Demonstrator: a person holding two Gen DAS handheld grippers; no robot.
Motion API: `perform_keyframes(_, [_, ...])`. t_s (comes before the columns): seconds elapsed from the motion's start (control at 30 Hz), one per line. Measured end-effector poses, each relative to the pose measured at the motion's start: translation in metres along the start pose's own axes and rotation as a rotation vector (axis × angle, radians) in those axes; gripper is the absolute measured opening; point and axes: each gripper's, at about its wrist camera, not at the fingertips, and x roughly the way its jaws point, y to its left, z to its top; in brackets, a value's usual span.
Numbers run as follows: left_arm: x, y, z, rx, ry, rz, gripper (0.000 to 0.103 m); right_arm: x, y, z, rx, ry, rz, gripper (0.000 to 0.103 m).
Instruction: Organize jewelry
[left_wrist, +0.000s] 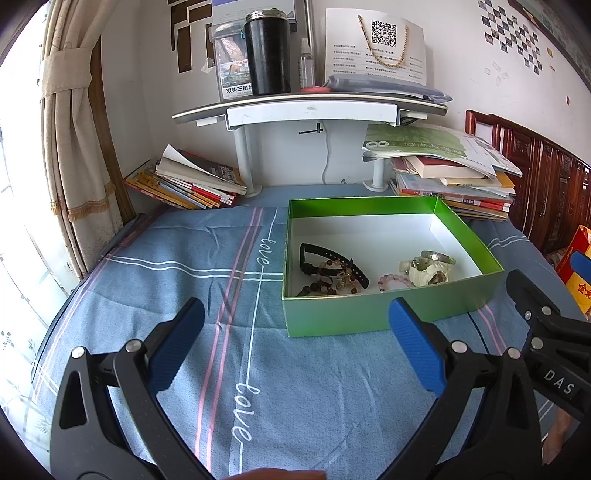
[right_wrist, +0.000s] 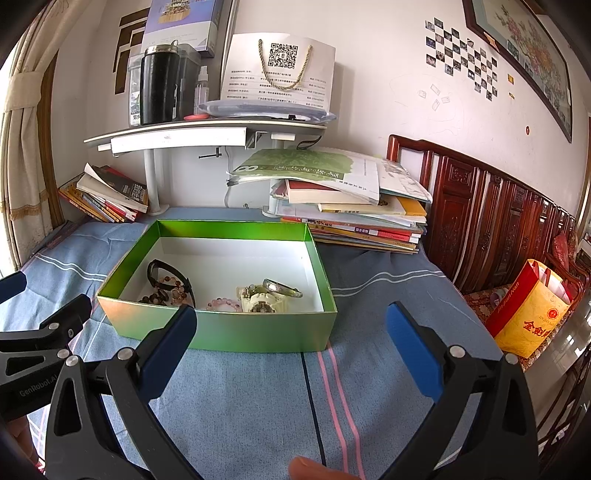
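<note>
A green box with a white floor stands on the blue cloth. Inside lie a black watch strap, brown bead bracelets, a pink bead bracelet, a cream watch and a grey-green bangle. My left gripper is open and empty, in front of the box's left corner. My right gripper is open and empty, in front of the box's near wall. Each gripper shows at the other view's edge.
Book piles lie behind the box on the right, and more books lean at the back left. A white shelf holds a black flask. A yellow bag stands right, by a wooden headboard.
</note>
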Motion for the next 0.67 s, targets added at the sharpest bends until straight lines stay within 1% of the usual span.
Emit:
perform_keyframes(0.3, [0.0012, -0.0010, -0.0012, 0.007, 0.007, -0.014, 0.099, 0.0012, -0.0001, -0.0021, 0.002, 0.006, 0.000, 0.100])
perform_keyframes(0.67, [0.0042, 0.0000, -0.0008, 0.010, 0.022, -0.013, 0.099, 0.0030, 0.0006, -0.0013, 0.002, 0.010, 0.002, 0.100])
